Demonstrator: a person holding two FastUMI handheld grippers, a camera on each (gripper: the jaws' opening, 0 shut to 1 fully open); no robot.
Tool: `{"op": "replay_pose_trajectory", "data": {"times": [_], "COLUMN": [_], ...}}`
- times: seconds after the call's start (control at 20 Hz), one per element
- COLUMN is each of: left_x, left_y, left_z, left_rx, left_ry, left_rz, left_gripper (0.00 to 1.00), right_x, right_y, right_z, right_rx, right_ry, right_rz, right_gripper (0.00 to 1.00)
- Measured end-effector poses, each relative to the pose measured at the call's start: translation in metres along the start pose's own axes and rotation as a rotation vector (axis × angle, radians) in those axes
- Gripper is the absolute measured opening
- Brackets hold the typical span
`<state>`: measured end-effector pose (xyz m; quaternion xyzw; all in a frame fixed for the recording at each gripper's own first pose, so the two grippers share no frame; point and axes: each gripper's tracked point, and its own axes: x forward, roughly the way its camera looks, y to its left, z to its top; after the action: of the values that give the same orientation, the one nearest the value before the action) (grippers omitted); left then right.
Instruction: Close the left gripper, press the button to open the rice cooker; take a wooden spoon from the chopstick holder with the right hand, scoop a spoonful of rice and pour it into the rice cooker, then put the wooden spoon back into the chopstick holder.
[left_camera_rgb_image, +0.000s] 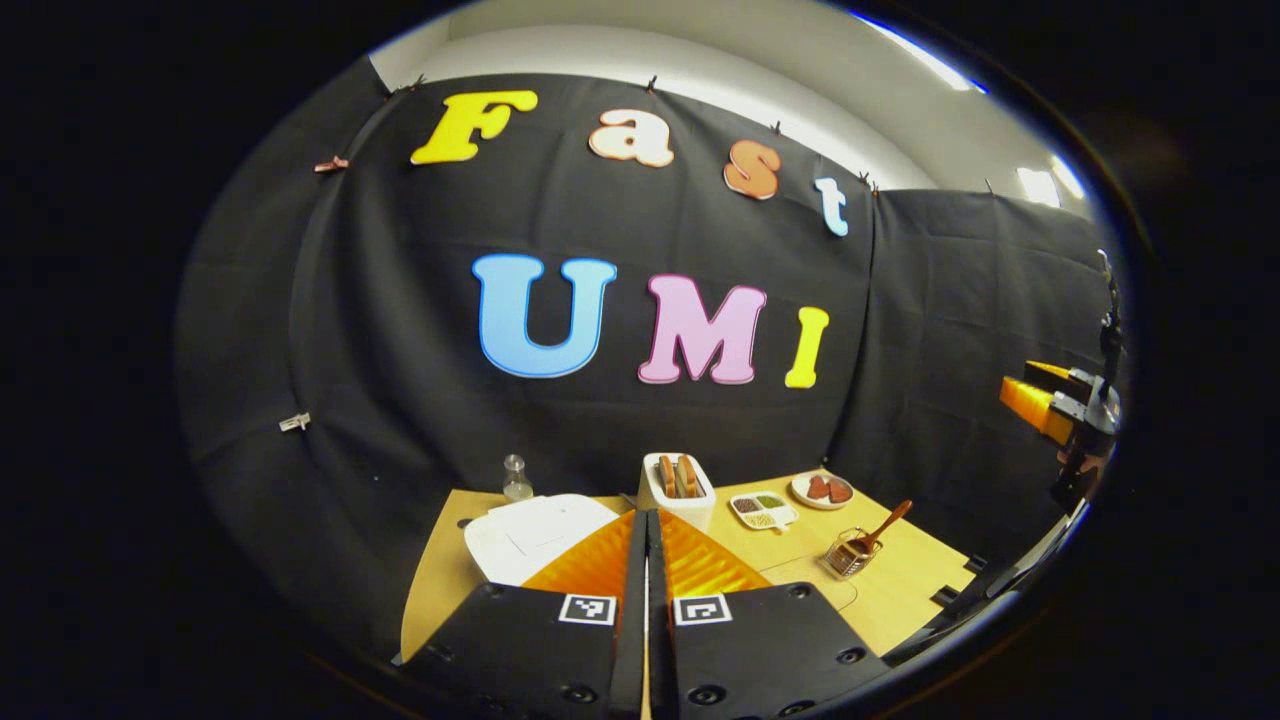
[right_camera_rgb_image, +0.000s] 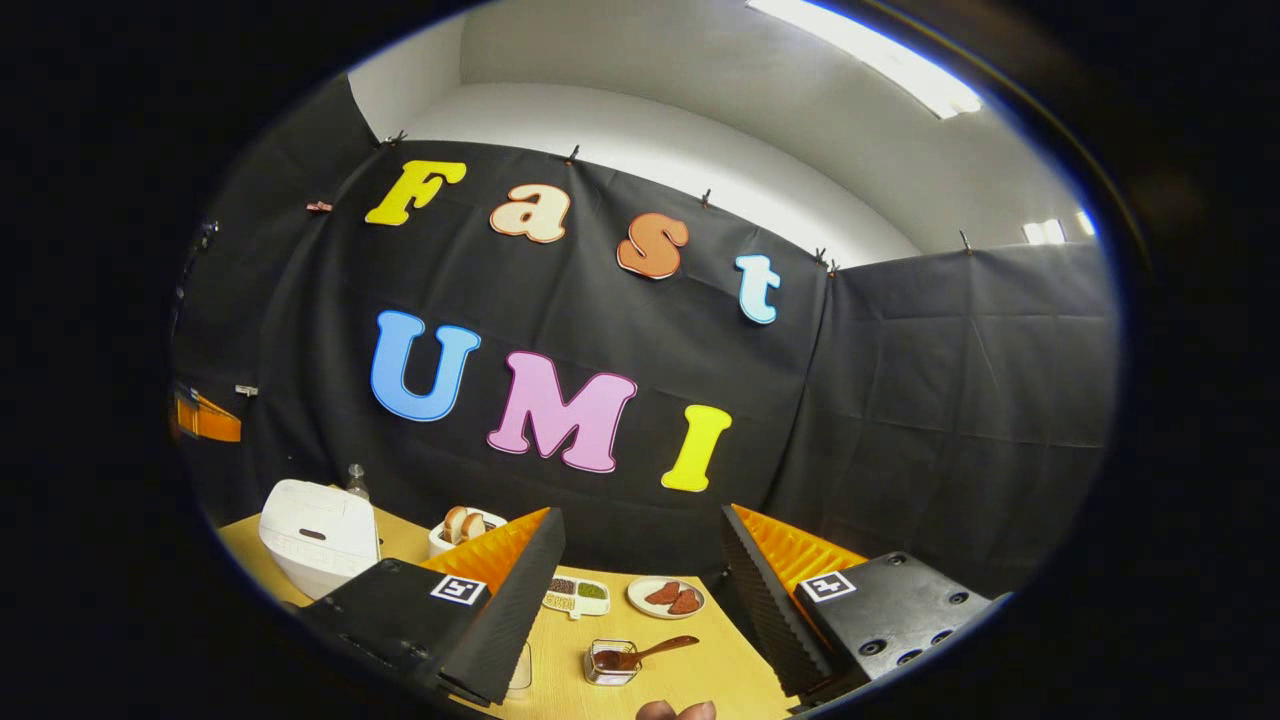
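In the left gripper view, the left gripper (left_camera_rgb_image: 645, 530) has its fingers pressed together with nothing between them, pointing out over a wooden worktop (left_camera_rgb_image: 900, 590). Just past the fingertips on the left lies the white rice cooker (left_camera_rgb_image: 530, 535), lid down. Behind it, near the cloth wall, stands a small clear bottle (left_camera_rgb_image: 516, 478). Straight ahead of the fingertips is a white toaster (left_camera_rgb_image: 680, 490) with two slices of bread in its slots. To the right of it sit a small white divided tray (left_camera_rgb_image: 763, 511) with grains in its compartments and, farther back, a round plate (left_camera_rgb_image: 821, 489) with reddish-brown pieces on it. Nearer on the right is the chopstick holder (left_camera_rgb_image: 850, 553), with the wooden spoon (left_camera_rgb_image: 885, 525) standing in it, handle leaning up and to the right. At the far right edge the right gripper (left_camera_rgb_image: 1060, 410) is seen well above the worktop; its finger state cannot be told from here.

In the right gripper view, the right gripper (right_camera_rgb_image: 640, 590) has its fingers spread wide apart and empty, held above the worktop (right_camera_rgb_image: 720, 670). Between them, low in the view, stands the chopstick holder (right_camera_rgb_image: 610, 662) with the wooden spoon (right_camera_rgb_image: 655, 652) in it, handle tilted to the right. Beyond lie the divided tray (right_camera_rgb_image: 580, 594) and the plate (right_camera_rgb_image: 666, 597). To the left are the closed rice cooker (right_camera_rgb_image: 318, 535), the bottle (right_camera_rgb_image: 355, 480) behind it, and the toaster (right_camera_rgb_image: 462, 527), partly hidden by the left finger. A bit of a hand (right_camera_rgb_image: 678, 711) shows at the bottom edge.
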<state>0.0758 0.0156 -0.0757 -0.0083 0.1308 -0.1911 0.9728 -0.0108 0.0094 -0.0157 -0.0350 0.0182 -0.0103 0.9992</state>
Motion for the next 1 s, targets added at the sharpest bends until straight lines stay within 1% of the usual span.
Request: {"op": "replay_pose_trajectory", "data": {"times": [0.2, 0.35, 0.5, 0.6, 0.75, 1.0], "left_x": [0.044, 0.076, 0.108, 0.121, 0.137, 0.151], "left_y": [0.021, 0.029, 0.033, 0.037, 0.041, 0.051], "left_z": [-0.035, -0.064, -0.094, -0.113, -0.133, -0.152], "left_rx": [-0.019, -0.040, -0.109, -0.136, -0.149, -0.099], "left_ry": [0.150, 0.278, 0.388, 0.460, 0.529, 0.571], "left_rz": [-0.026, -0.066, -0.089, -0.082, -0.069, -0.032], "left_gripper": [0.07, 0.07, 0.07, 0.07, 0.07, 0.07], "right_x": [0.005, 0.007, 0.008, 0.009, 0.008, 0.005], "right_y": [0.001, -0.003, -0.009, -0.013, -0.018, -0.025], "right_z": [-0.004, -0.011, -0.018, -0.021, -0.028, -0.037], "right_rx": [-0.004, -0.011, -0.018, -0.025, -0.026, -0.041], "right_ry": [0.005, 0.018, 0.036, 0.044, 0.059, 0.076], "right_rz": [-0.019, -0.043, -0.068, -0.084, -0.101, -0.120], "right_gripper": [0.97, 0.98, 0.98, 0.98, 0.98, 0.98]}}
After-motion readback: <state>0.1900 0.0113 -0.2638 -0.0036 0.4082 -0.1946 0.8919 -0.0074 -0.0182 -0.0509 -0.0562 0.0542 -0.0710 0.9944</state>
